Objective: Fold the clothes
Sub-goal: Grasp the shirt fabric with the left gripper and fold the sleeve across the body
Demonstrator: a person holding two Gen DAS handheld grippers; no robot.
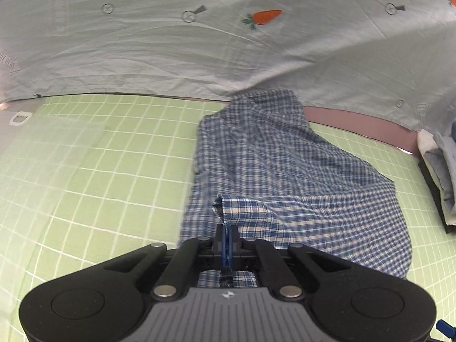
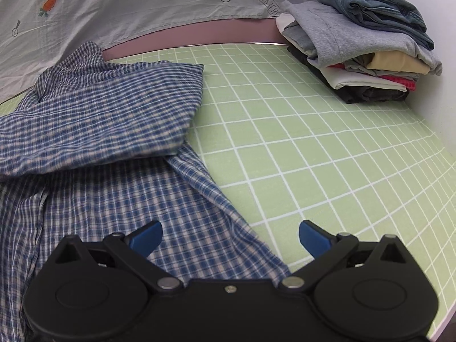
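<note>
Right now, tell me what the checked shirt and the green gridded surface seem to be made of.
Checked shirt: thin woven fabric, likely cotton, matte; it creases and drapes softly. Green gridded surface: looks like smooth sheet or mat with printed white lines, flat and unwrinkled; exact material unclear.

The left claw is clamped on a fold of the blue plaid shirt, which lies crumpled on the green grid mat. Behind it hangs a grey carrot-print sheet; folded clothes sit at the right edge.
</note>
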